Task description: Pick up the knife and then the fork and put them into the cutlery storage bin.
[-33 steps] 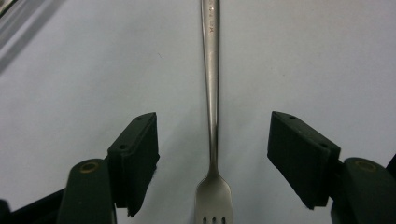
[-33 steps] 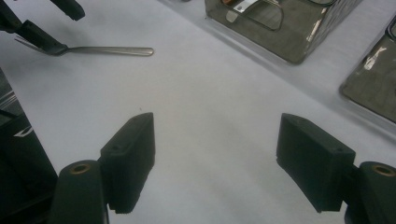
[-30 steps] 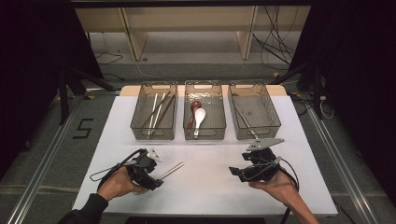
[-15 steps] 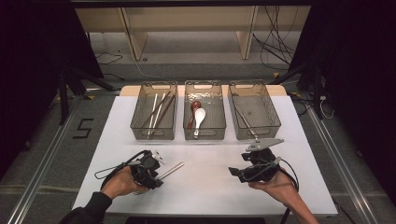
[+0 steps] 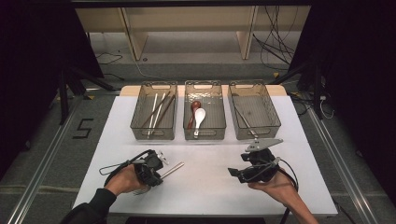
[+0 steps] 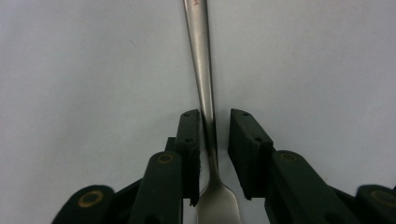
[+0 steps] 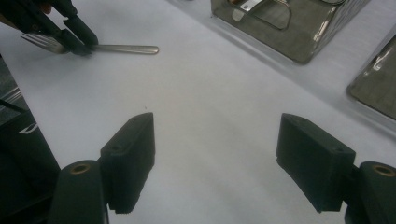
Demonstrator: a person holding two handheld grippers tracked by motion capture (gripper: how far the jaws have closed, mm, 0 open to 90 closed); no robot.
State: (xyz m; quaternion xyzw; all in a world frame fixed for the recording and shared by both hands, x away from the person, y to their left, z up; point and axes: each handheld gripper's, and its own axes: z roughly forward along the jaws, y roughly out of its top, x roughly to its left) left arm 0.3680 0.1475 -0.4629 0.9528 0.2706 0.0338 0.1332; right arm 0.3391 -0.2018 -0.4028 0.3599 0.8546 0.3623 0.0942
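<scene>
Steel fork (image 6: 206, 100) lies flat on the white table (image 5: 210, 186), its neck between the left gripper's (image 6: 215, 140) jaws, which have just been closing: one pad touches, the other stands just off. Farther right, the right gripper (image 7: 215, 154) waits spread wide, near the bins (image 5: 254, 135) sorted by utensil.

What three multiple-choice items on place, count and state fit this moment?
1. The fork on the table lies:
A. under the right gripper
B. between the left gripper's jaws
C. against the middle bin

2. Spoons in the middle bin:
A. one
B. two
C. four

3. The right gripper is:
A. open, empty
B. shut on a spoon
C. shut on a chopstick

Answers:
1. B: the left gripper, whose jaws have just been closing, straddles the fork's neck.
2. B: one brown and one white spoon.
3. A: the right gripper has wide jaws over bare table.
</scene>
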